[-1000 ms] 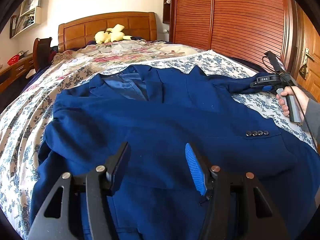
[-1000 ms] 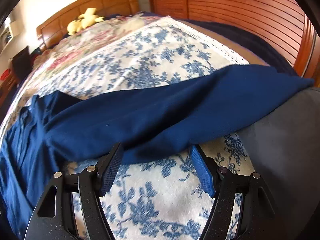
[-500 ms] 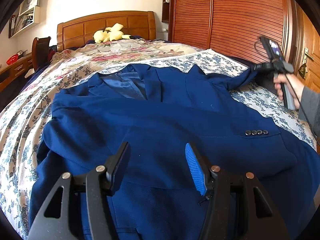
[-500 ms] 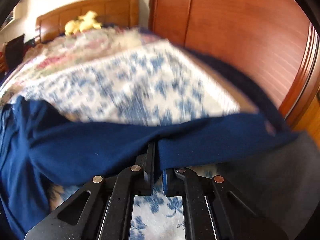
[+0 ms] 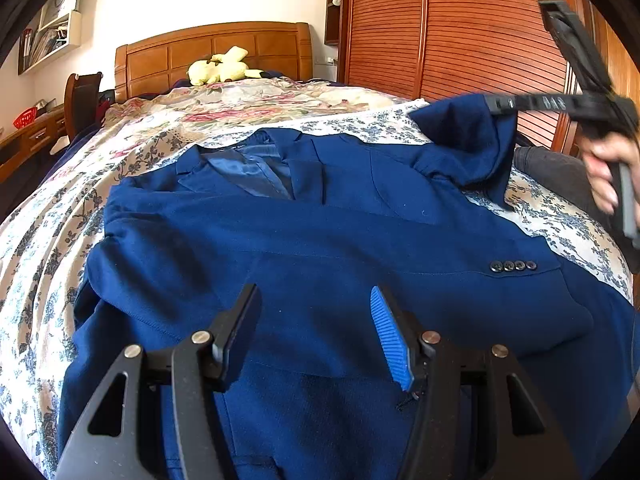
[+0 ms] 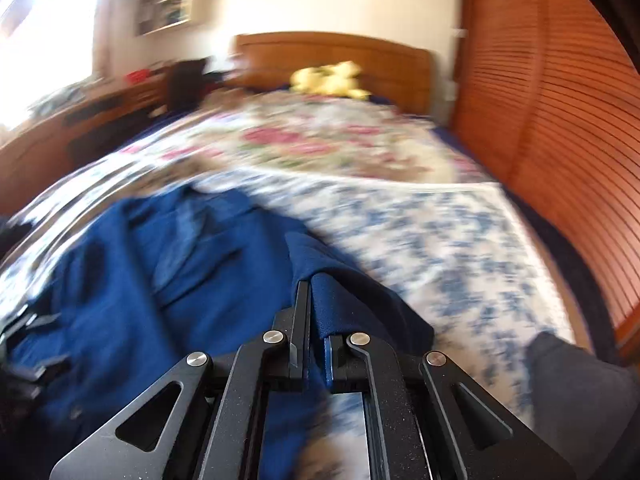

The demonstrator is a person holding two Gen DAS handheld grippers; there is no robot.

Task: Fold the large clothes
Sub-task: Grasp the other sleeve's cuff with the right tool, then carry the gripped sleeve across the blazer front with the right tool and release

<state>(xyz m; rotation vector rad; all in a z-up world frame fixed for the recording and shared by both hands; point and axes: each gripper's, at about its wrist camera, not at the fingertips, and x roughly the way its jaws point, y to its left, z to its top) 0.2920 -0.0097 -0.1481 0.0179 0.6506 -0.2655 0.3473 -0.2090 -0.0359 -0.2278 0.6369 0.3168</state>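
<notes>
At the far left of the left wrist view a wooden desk [image 5: 28, 136] carries a red basket [image 5: 25, 113], with a dark chair [image 5: 82, 98] beside the bed. The bed [image 5: 48, 216], covered in a blue-flowered spread, holds the blue jacket [image 5: 320, 248], which lies face up and spread flat, collar toward the wooden headboard [image 5: 212, 52], where a yellow plush toy [image 5: 218, 70] sits. The left gripper [image 5: 314, 328] hovers low over the jacket's lower front with its fingers [image 5: 390, 336] about half open and nothing between them. Further right, 4 dark buttons [image 5: 513, 267] line a sleeve cuff lying across the jacket. At the right, the jacket's other sleeve [image 5: 472, 140] is raised off the spread, pinched in the right gripper [image 5: 494, 105], which a person's hand [image 5: 608, 168] carries in front of the slatted wooden wardrobe [image 5: 480, 28]. The blurred right wrist view shows those fingers [image 6: 302, 320] clamped tight on a fold of the blue sleeve cloth.
</notes>
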